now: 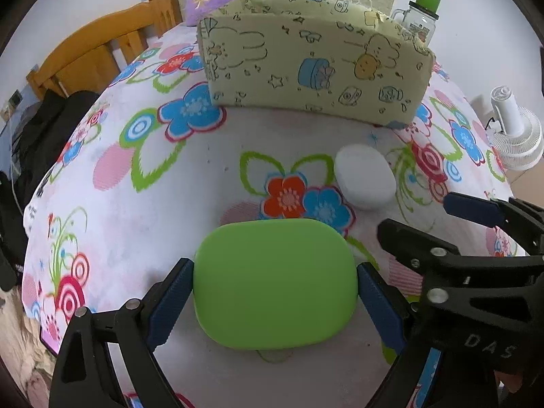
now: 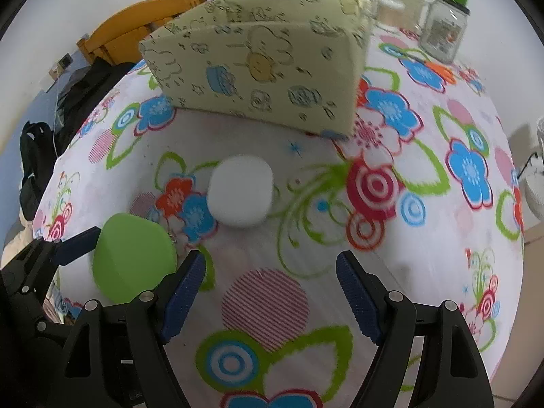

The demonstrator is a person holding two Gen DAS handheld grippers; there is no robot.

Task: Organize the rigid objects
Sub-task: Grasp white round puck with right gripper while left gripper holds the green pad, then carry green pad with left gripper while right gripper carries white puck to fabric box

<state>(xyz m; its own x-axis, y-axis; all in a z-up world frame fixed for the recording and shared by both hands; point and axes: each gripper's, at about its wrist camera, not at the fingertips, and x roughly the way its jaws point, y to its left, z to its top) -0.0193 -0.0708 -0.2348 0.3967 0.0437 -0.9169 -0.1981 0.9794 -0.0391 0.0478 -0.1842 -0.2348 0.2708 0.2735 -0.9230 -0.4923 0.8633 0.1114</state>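
On a desk point(image 2: 442, 255) covered by a flowered cloth, the left claw point(image 1: 274, 290) grips a flat green case point(image 1: 274, 282), one blue pad on each side, near the front edge. The right claw point(image 2: 270, 292) hangs spread wide, holding nothing. A white rounded case point(image 2: 240, 191) lies just beyond it. Farther back, mid-desk, stands a pale yellow fabric box point(image 2: 261, 68).
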